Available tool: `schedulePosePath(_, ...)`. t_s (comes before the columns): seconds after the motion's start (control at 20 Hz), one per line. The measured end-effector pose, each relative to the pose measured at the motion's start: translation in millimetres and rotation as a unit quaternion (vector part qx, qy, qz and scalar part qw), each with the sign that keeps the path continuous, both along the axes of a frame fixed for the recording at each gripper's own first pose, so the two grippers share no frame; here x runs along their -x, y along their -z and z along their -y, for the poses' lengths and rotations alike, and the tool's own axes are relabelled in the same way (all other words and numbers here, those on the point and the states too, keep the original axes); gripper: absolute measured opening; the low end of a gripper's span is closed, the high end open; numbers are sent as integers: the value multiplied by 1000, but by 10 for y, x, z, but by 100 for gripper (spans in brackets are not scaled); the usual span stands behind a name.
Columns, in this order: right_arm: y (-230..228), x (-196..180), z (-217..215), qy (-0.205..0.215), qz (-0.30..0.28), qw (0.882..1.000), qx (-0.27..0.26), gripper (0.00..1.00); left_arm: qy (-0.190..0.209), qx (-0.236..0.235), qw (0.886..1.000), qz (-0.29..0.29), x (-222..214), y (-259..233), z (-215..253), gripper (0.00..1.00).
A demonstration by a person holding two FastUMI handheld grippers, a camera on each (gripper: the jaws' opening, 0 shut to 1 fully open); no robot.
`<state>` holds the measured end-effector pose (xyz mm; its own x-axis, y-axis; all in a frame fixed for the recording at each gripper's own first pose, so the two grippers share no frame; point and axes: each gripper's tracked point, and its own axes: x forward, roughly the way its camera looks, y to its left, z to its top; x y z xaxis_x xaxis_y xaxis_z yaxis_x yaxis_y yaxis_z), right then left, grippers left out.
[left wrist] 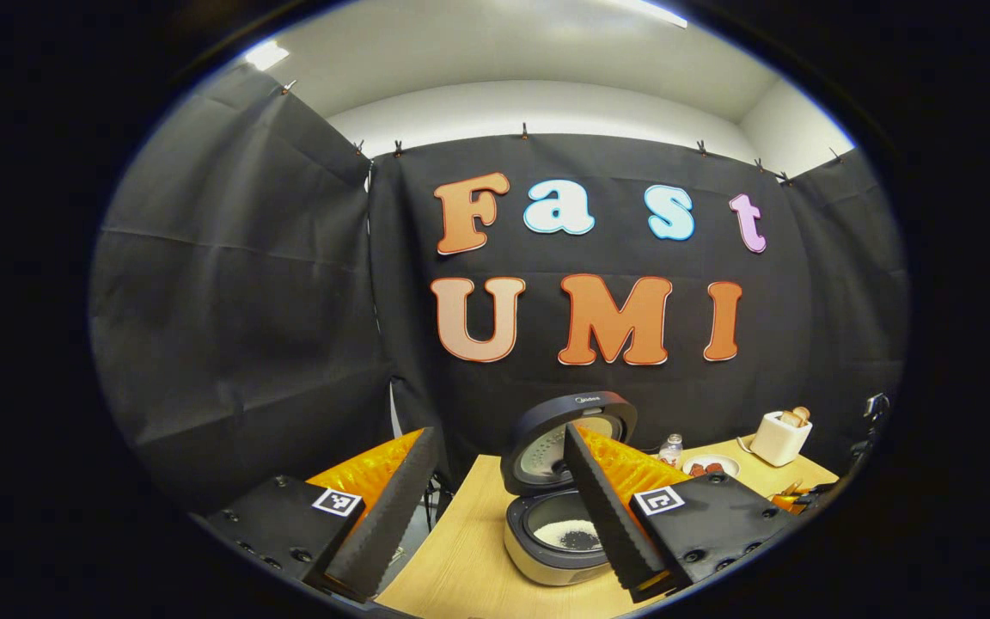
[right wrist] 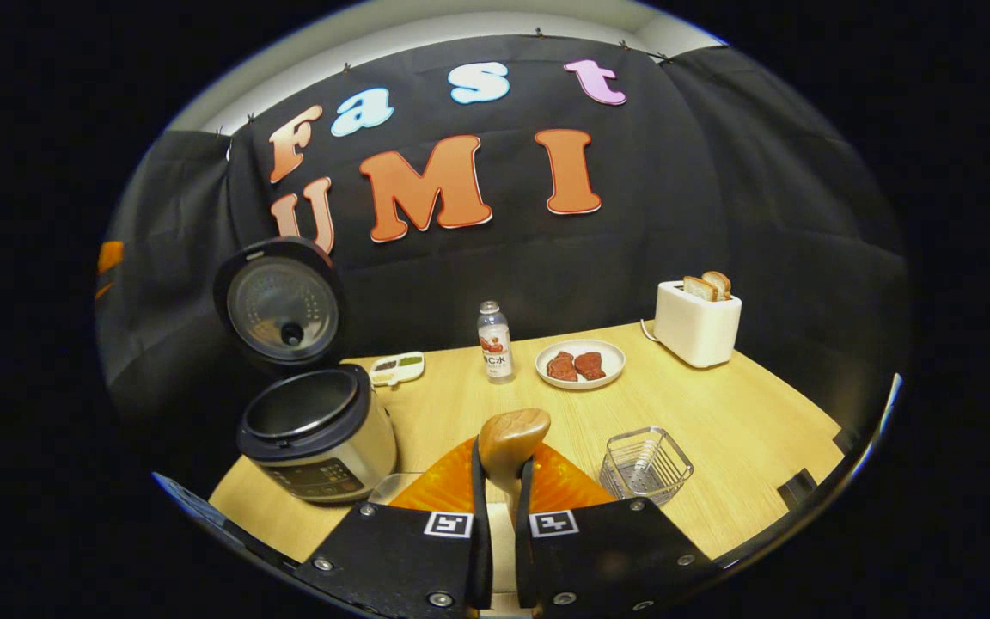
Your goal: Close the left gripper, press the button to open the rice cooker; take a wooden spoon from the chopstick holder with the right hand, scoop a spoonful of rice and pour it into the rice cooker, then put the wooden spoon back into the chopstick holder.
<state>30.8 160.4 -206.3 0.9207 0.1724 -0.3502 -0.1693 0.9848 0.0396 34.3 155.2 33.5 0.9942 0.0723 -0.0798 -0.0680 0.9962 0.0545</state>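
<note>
Smooth glossy wooden spoon (right wrist: 512, 437); matt pale wood-grain worktop (right wrist: 744, 430); shiny metal wire holder (right wrist: 645, 465); cooker (right wrist: 319, 434) of brushed metal.

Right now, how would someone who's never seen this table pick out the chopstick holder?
Start at the rice cooker with its lid up at the table's left end, then move right along the near edge past the wooden spoon held in the right gripper. The chopstick holder is the small square basket there. It is see-through wire and stands alone, unlike the solid white toaster behind it.
</note>
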Motion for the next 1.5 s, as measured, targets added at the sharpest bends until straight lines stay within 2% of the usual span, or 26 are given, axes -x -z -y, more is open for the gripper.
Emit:
schedulePosePath(0.15,179,15,-14,5,-3,999,41,10,7,-3,1000,-6,25,53,-73,100)
schedulePosePath(0.35,263,102,-236,-5,-1,999,44,10,12,0,1000,-11,40,101,-153,100)
schedulePosePath(0.6,453,290,-666,-19,-52,998,-39,10,15,10,1000,-17,61,184,-221,100)
schedulePosePath(0.8,461,194,-521,22,-80,986,-142,10,17,14,1000,-18,28,191,-254,100)
schedulePosePath(0.9,495,157,-391,52,-104,971,-210,10,18,16,1000,-18,22,192,-267,99)
schedulePosePath(1.0,549,151,-290,79,-124,950,-277,10,19,19,999,-20,1,226,-256,98)
schedulePosePath(1.1,611,167,-186,106,-143,920,-348,10,25,23,999,-20,-8,235,-221,97)
schedulePosePath(1.2,641,201,-111,129,-159,886,-416,10,28,25,999,-20,-25,240,-191,99)
schedulePosePath(1.3,643,221,-49,144,-164,861,-460,10,29,25,999,-22,-43,241,-177,97)
schedulePosePath(1.4,645,226,32,156,-166,847,-480,10,30,26,999,-19,-62,210,-161,100)
schedulePosePath(1.5,580,227,146,165,-163,838,-494,10,28,25,999,-14,-61,184,-147,97)
